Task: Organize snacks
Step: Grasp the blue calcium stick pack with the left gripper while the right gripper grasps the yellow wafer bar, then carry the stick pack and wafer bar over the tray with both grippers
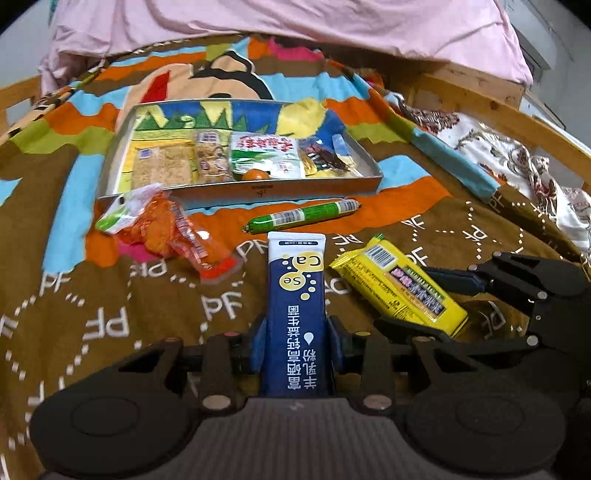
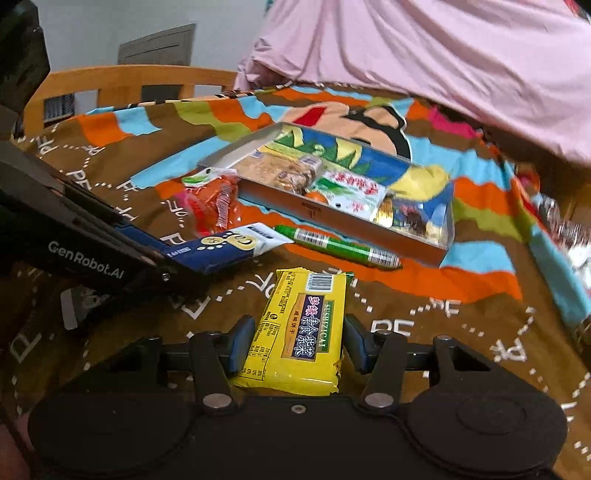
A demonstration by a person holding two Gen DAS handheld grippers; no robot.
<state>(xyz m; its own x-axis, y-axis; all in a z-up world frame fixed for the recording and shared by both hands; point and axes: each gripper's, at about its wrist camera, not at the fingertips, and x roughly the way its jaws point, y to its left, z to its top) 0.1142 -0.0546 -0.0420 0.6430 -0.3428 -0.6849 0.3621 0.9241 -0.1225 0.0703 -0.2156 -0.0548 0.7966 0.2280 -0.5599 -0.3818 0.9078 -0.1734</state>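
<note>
A shallow metal tray (image 1: 236, 190) (image 2: 332, 218) holding several snack packs lies on the patterned blanket. My left gripper (image 1: 296, 345) is shut on a blue and white sachet (image 1: 295, 295), which also shows in the right wrist view (image 2: 221, 249). My right gripper (image 2: 299, 343) has its jaws around a yellow snack pack (image 2: 301, 332) lying on the blanket, with a small gap on the right side; the pack shows in the left wrist view (image 1: 402, 284). A green sausage stick (image 1: 303, 216) (image 2: 340, 245) and an orange packet (image 1: 166, 229) (image 2: 212, 203) lie in front of the tray.
A pink quilt (image 1: 295, 26) (image 2: 443, 66) is bunched behind the tray. A wooden bed rail (image 1: 498, 107) runs at the right, another (image 2: 122, 81) at the far left. A floral cloth (image 1: 517, 155) lies at the right edge.
</note>
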